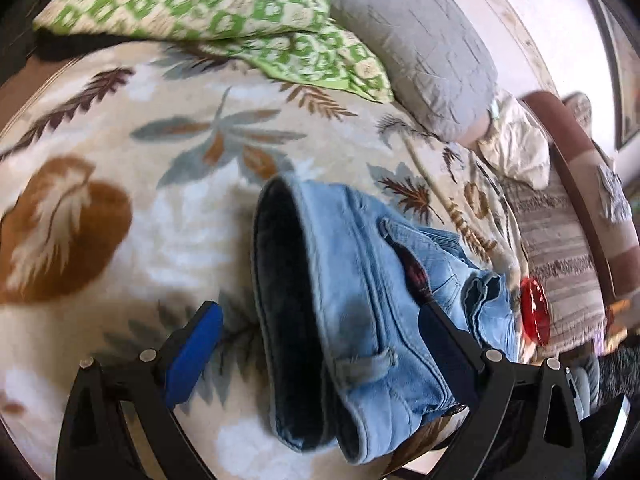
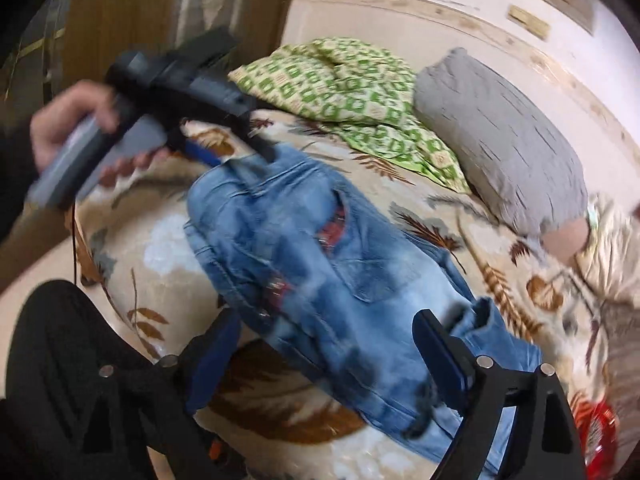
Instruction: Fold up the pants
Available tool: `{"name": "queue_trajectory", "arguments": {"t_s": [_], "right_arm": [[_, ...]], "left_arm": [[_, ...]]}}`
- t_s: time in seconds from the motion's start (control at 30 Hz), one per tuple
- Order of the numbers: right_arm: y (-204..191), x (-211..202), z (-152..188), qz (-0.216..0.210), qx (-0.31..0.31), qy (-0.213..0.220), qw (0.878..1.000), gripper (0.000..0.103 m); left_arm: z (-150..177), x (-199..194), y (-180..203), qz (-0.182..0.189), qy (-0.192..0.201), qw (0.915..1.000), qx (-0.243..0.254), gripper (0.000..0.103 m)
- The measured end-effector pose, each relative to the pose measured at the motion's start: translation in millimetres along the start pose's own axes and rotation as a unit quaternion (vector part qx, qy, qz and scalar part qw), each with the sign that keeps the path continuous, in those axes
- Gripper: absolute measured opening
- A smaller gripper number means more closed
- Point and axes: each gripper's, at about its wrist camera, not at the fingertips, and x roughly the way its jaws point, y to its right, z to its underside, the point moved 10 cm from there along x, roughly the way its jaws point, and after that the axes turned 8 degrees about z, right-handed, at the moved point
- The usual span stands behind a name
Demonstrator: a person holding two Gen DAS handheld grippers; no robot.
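both grippers are seen spread wide, with nothing pressed between their pads. in the left wrist view, the left gripper (image 1: 320, 344) is held over the light blue jeans (image 1: 360, 280); its blue-padded left finger (image 1: 192, 356) is seen over the bedspread, clear of the denim, and its right finger (image 1: 452, 352) is laid over the folded cloth without pinching it. the right gripper (image 2: 324, 360) is shown with its jaws parted on either side of the jeans (image 2: 312, 264), and no pad can be seen pressing the fabric.

the jeans are laid folded in a long bundle on a leaf-patterned blanket (image 1: 120, 160) that covers the bed. a dark inner lining is exposed along the left edge of the bundle in the left wrist view, and a belt loop is seen near the lower end. a red patch is visible through a tear in the denim.

in the right wrist view, the left gripper's handle is gripped by a hand (image 2: 68, 128) at the far end of the jeans. a green-checked pillow (image 2: 344, 92) and a grey pillow (image 2: 504, 140) are set beyond the jeans. a red object (image 1: 534, 312) is seen at the blanket's edge; what it is cannot be told.
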Motion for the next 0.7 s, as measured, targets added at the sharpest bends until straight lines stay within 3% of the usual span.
{"name": "queue_trajectory", "arguments": {"t_s": [0.17,0.57,0.7], "right_arm": [[-31,9,-16,0.019,-0.039,0.012,0.999,0.097],[-94,55,-38,0.079,-0.149,0.044,0.985,0.103],[-112,78,-44,0.122,-0.198,0.053,0.971,0.101]], "left_arm": [[-4,14,5,0.005,-0.037,0.9988,0.032,0.098],[-7,59,-17,0.01,-0.117,0.9931,0.0,0.098],[-14,65,-15,0.021,-0.103,0.9943,-0.018,0.099]]}}
